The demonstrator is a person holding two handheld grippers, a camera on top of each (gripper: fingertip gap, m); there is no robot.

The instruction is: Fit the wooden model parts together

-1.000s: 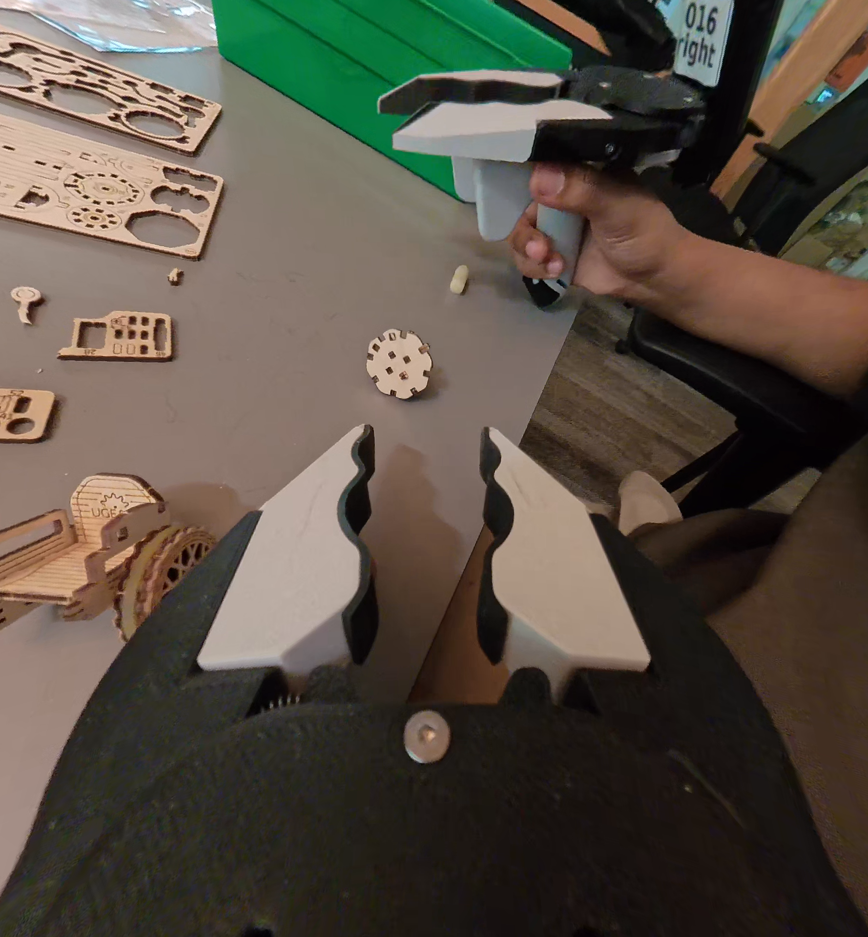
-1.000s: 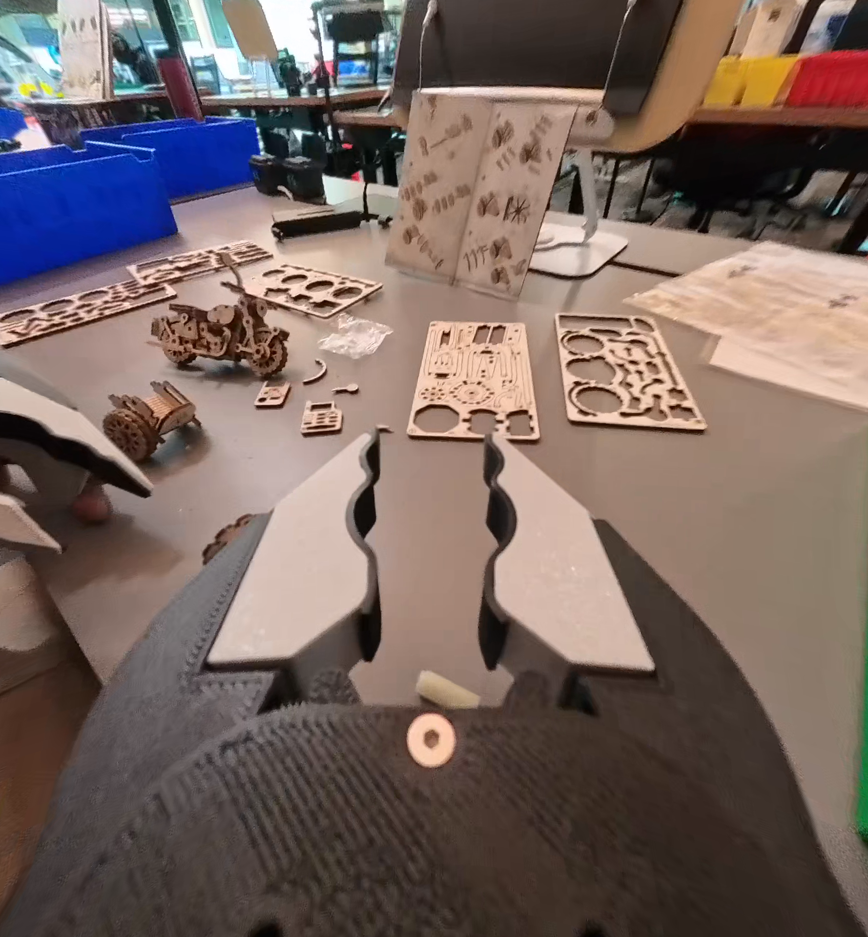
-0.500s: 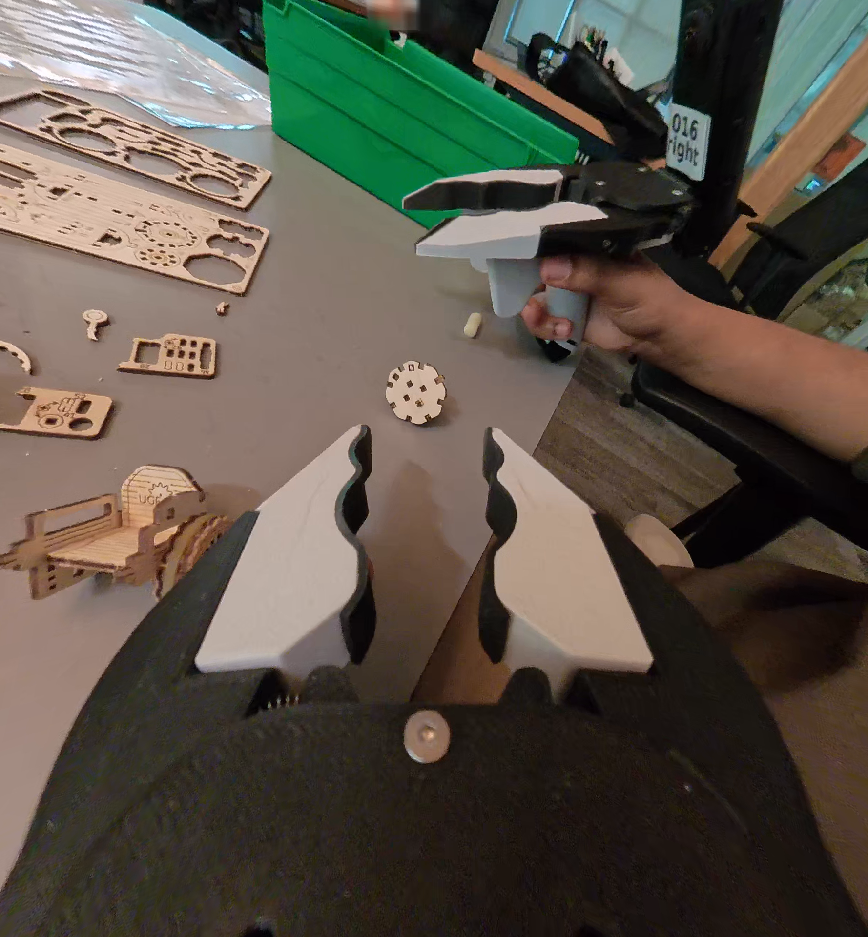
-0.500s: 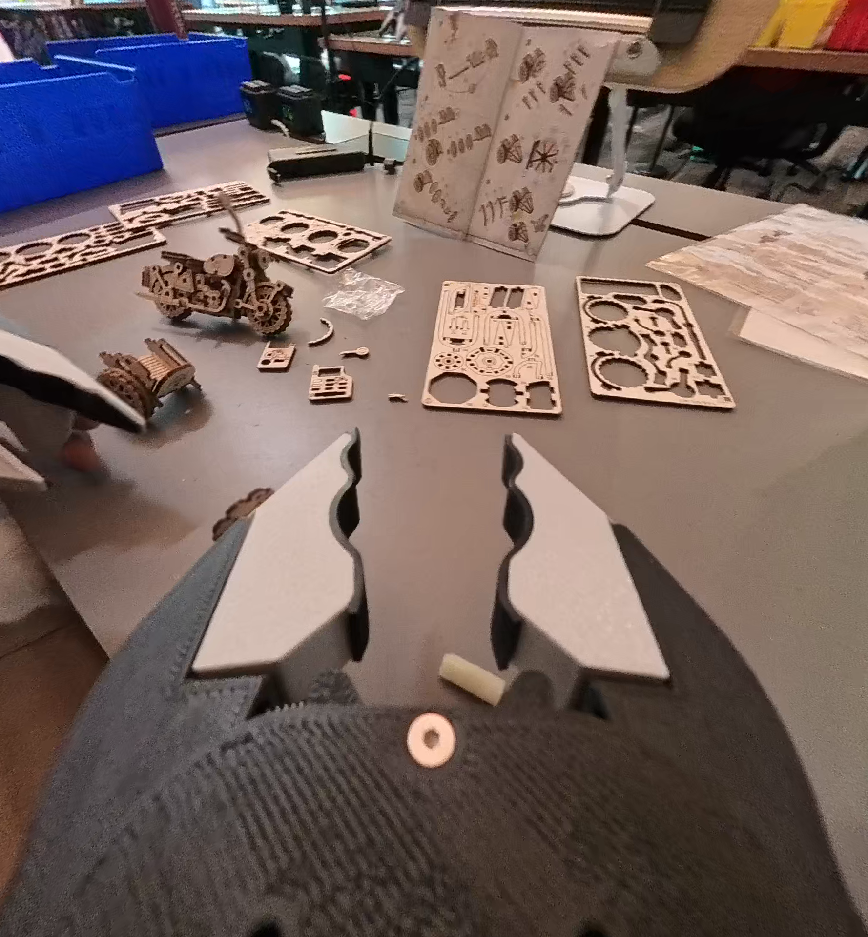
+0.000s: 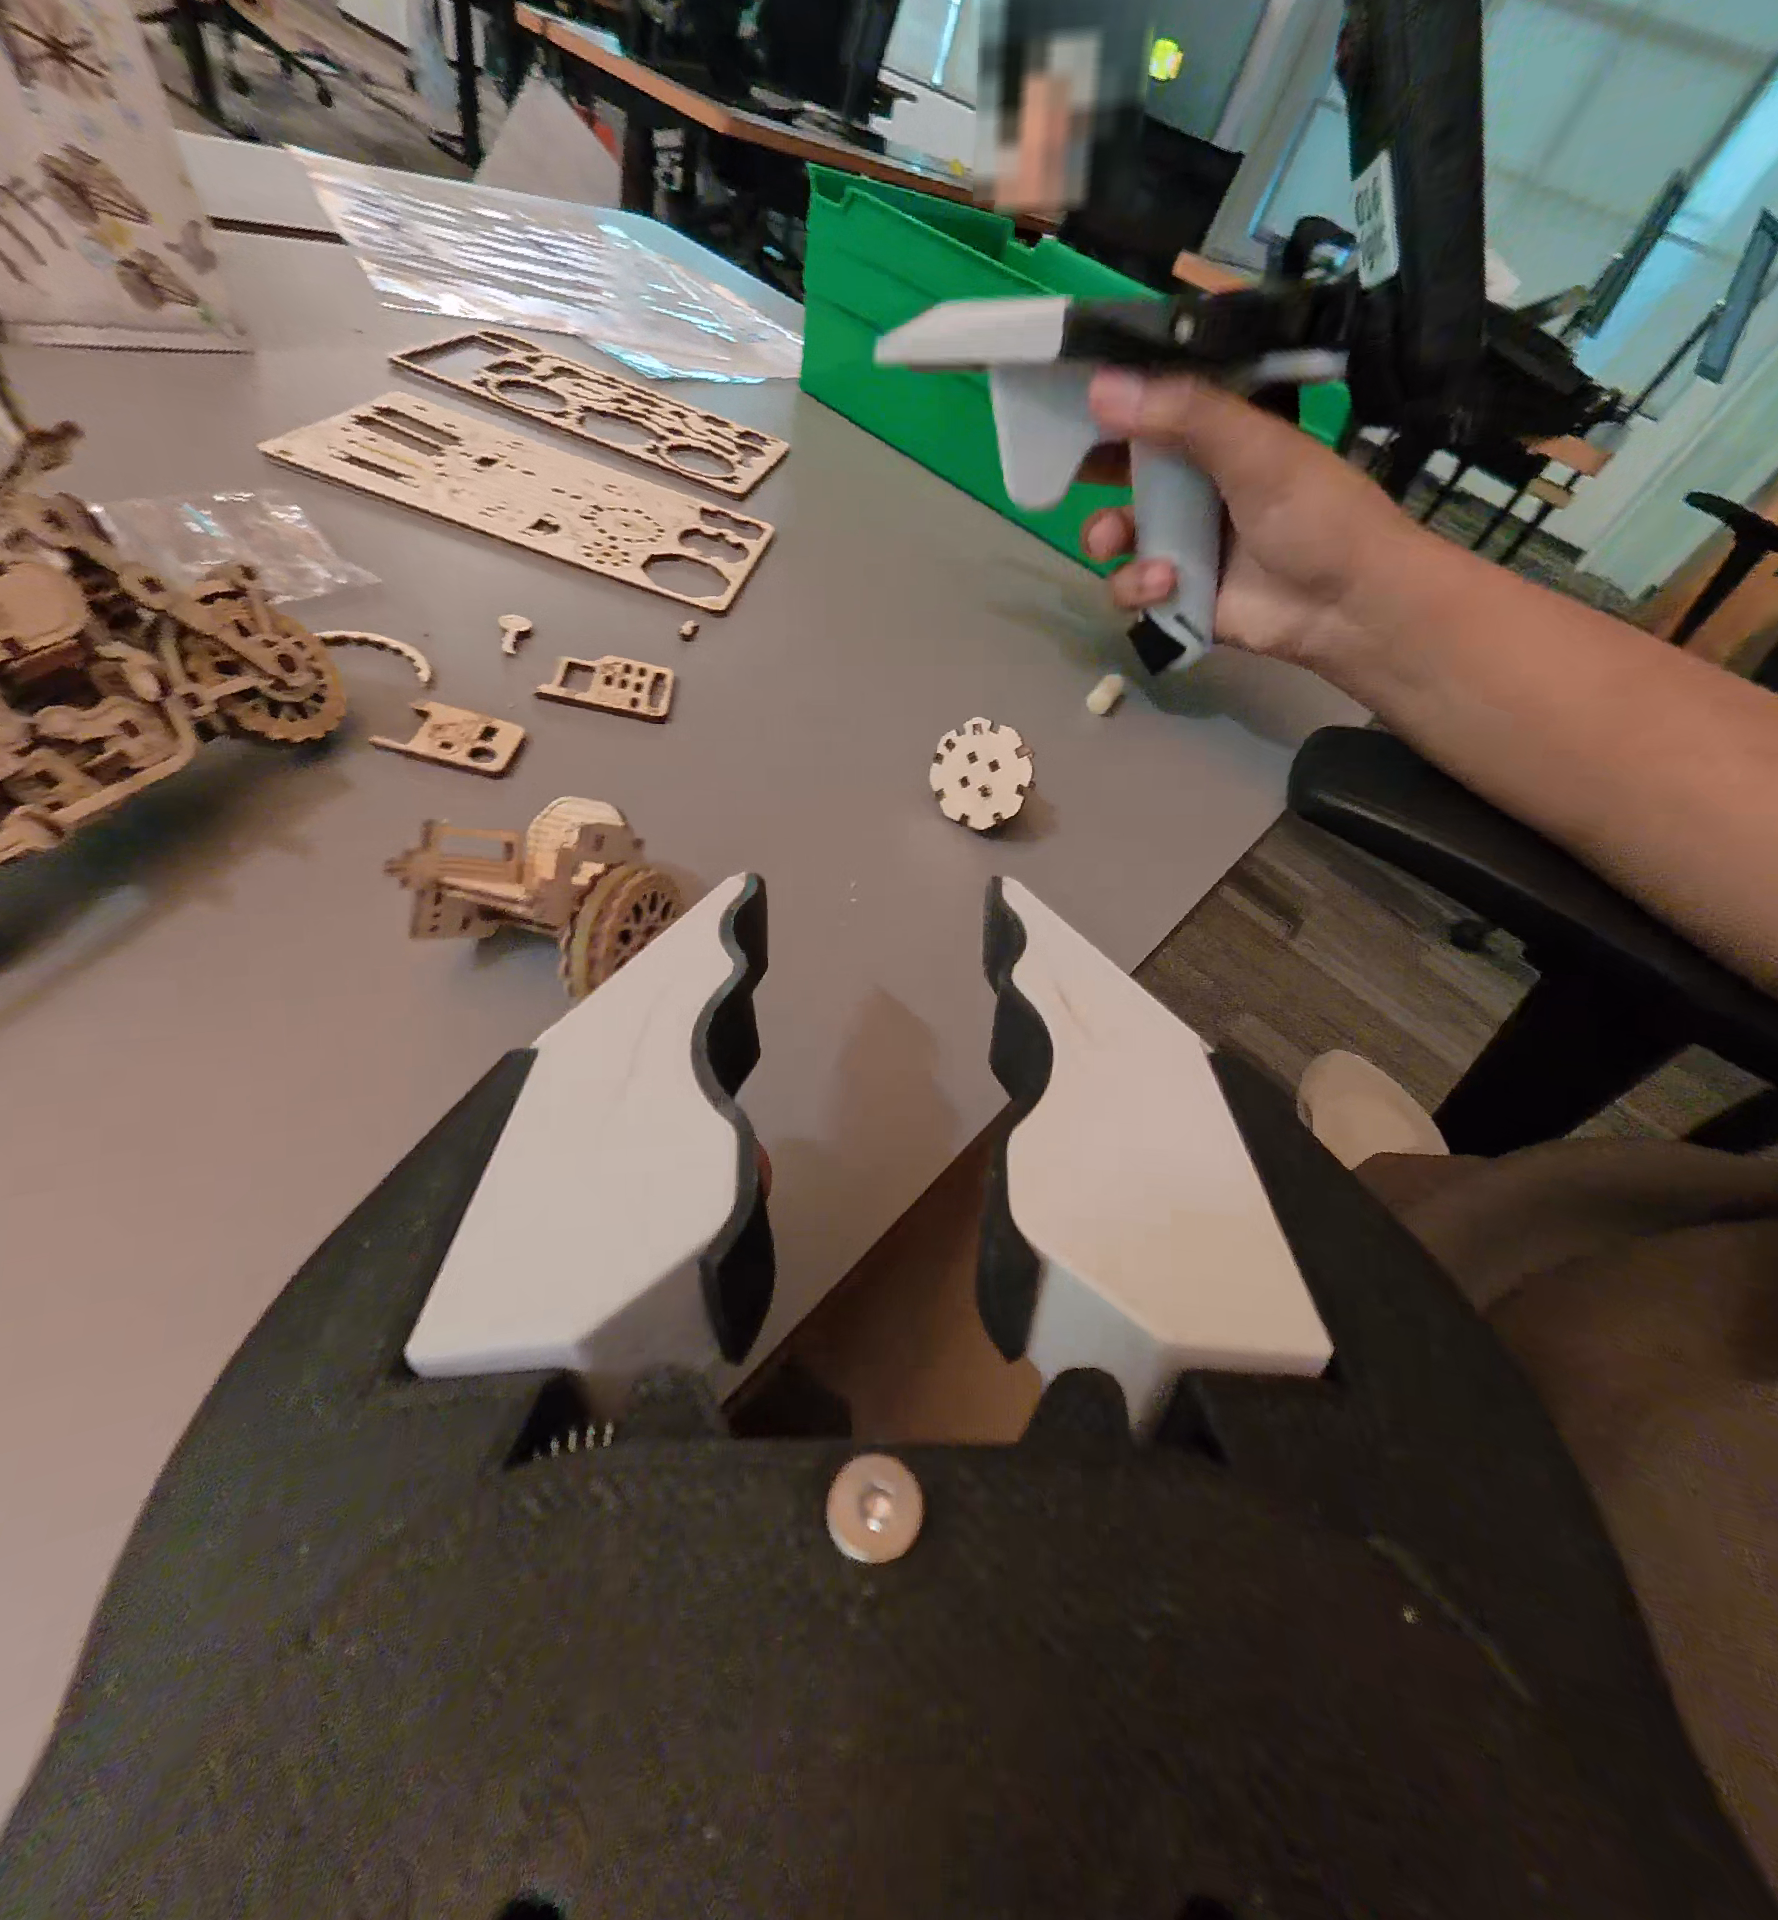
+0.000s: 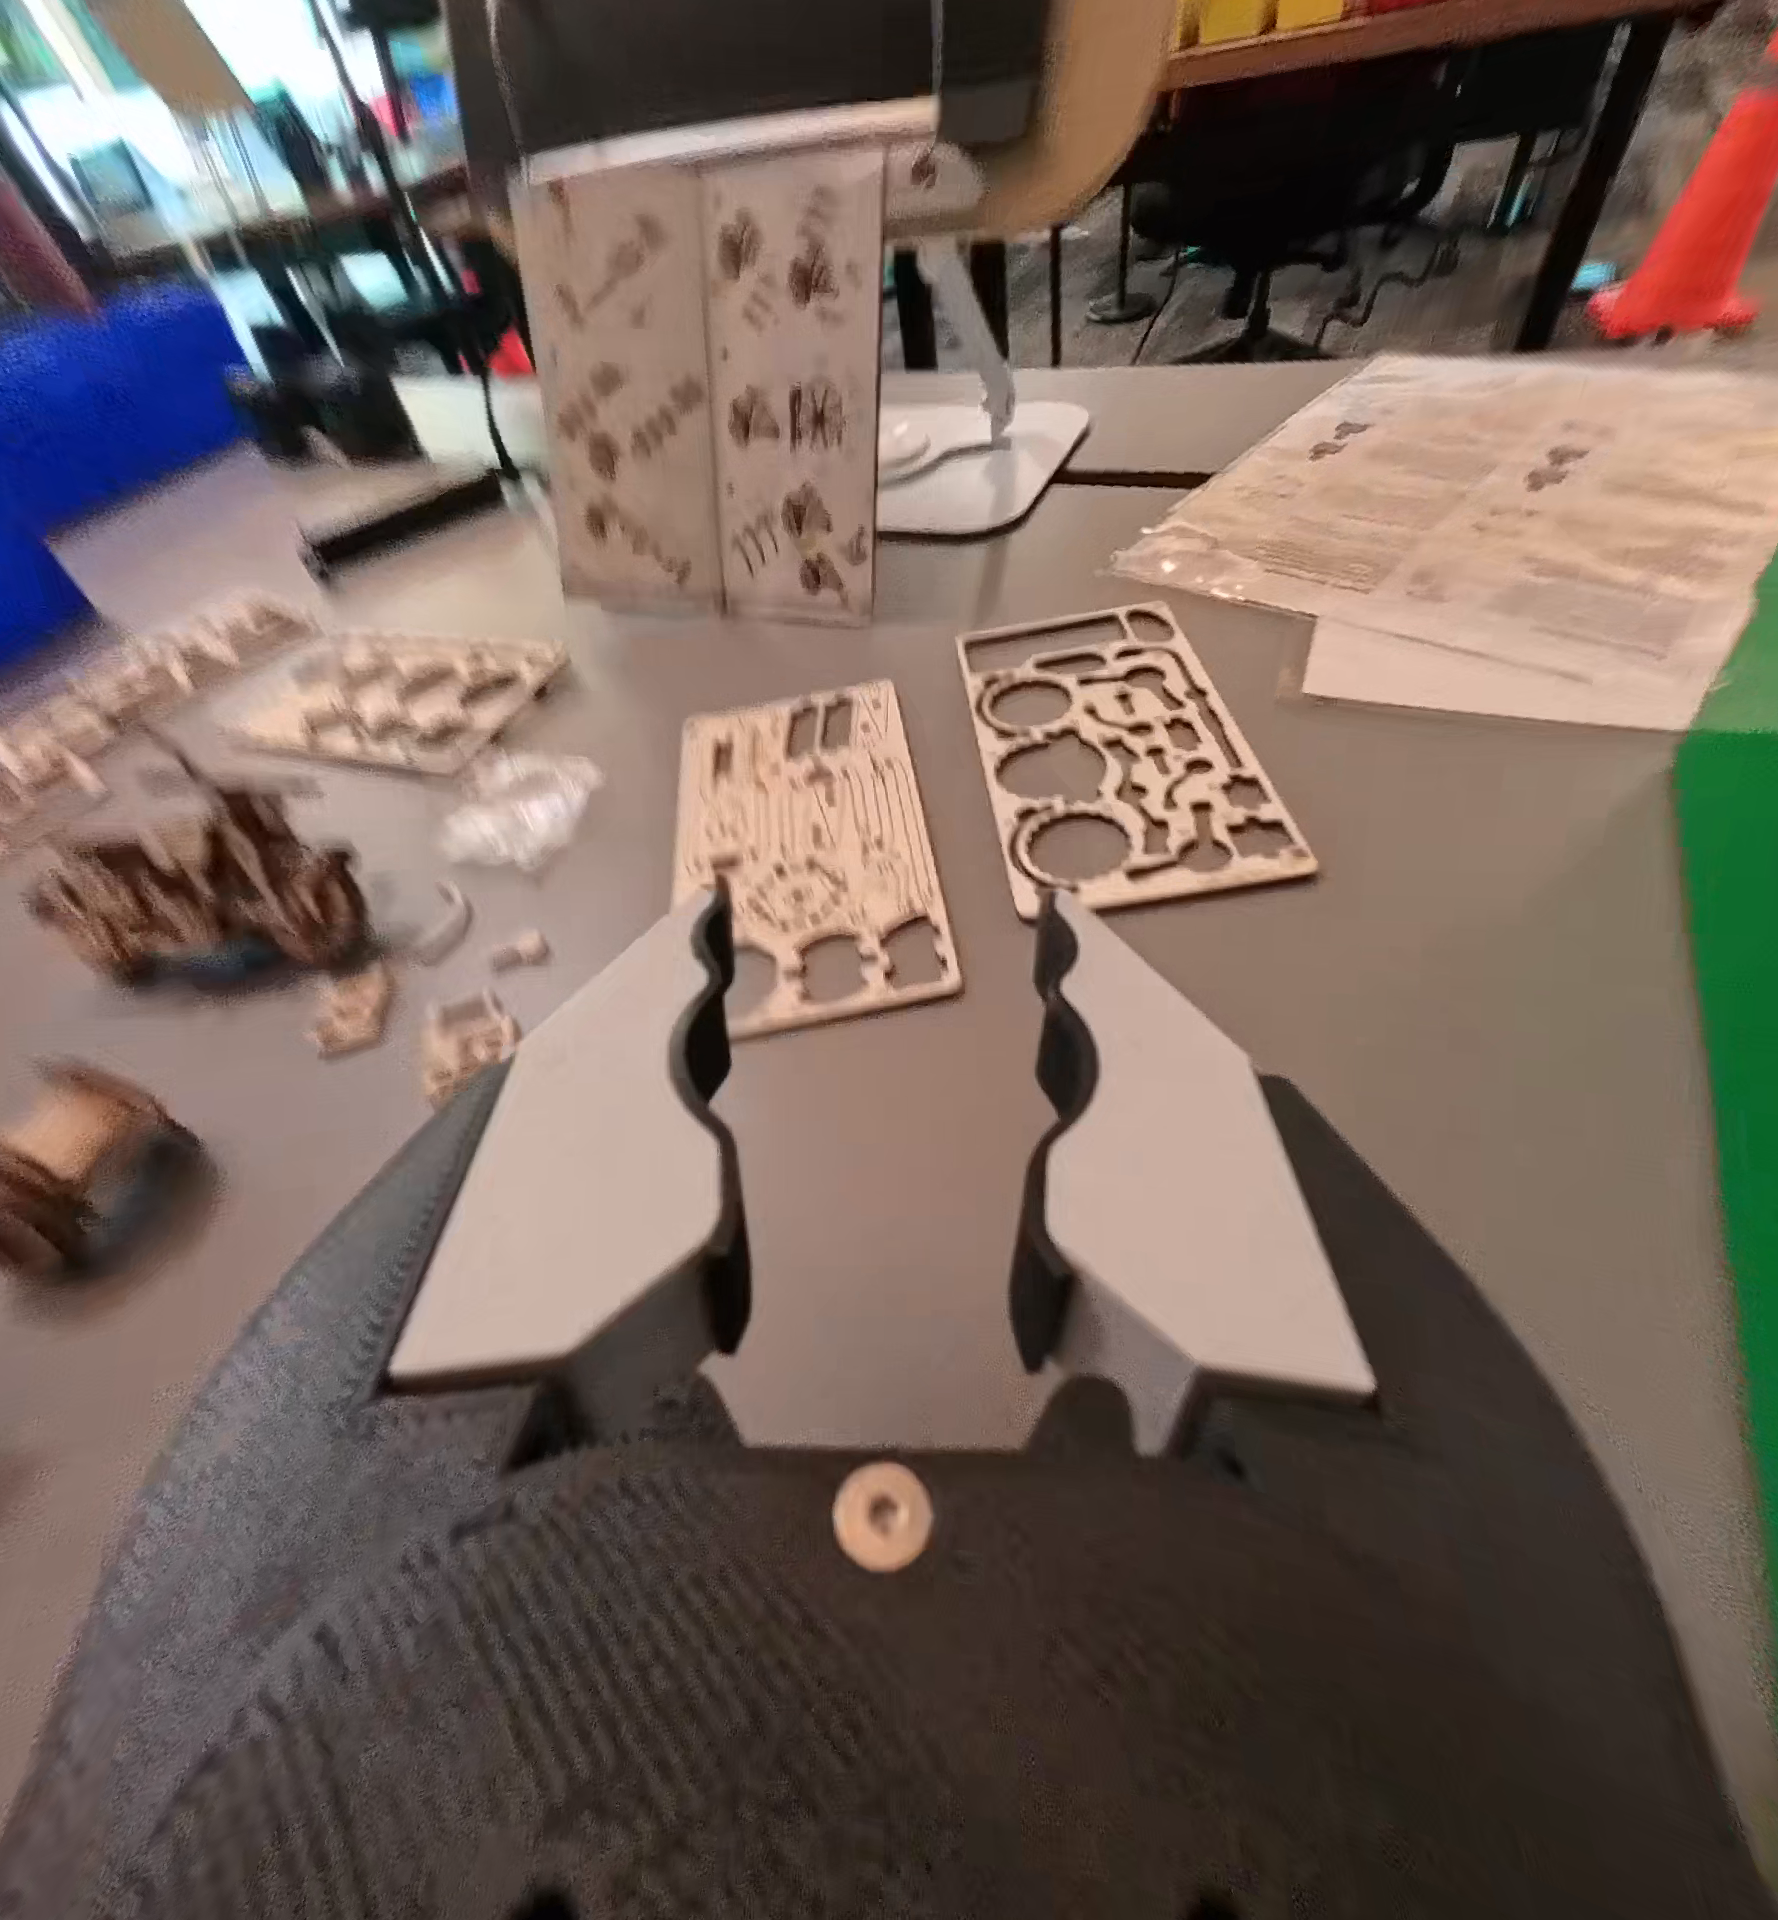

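Jaws on both grippers are standing spread and holding nothing. Left gripper (image 5: 869, 914) is hovering over the near edge of the grey counter (image 5: 189, 1091), fingers aimed out across it. Right gripper (image 5: 900, 348) is showing in the left wrist view, gripped by a hand (image 5: 1269, 551) above the counter's corner, its fingers lying level and pointing toward the green bin (image 5: 926, 312); in its own view the right gripper (image 6: 880, 920) is hanging above bare counter (image 6: 1436, 1091).

Wooden sidecar (image 5: 542, 883), spoked wheel nearest the left gripper, is sitting upright just ahead of the left finger, its long axis running across that view with the wheel end to the right. Round notched disc (image 5: 978, 774) is lying flat, apart from the sidecar, ahead of the gap between the left fingers. Wooden motorcycle (image 5: 85, 665) is standing at the left edge of that view, blurred; its heading cannot be told. Small loose wooden pieces (image 5: 604, 688) are lying between motorcycle and disc. Two cut-out wooden sheets (image 6: 812, 873) are lying side by side ahead of the right gripper, long axes running away from it. A small pale peg (image 5: 1105, 692) is lying below the hand. An upright instruction booklet (image 6: 719, 395) is standing beyond the sheets.
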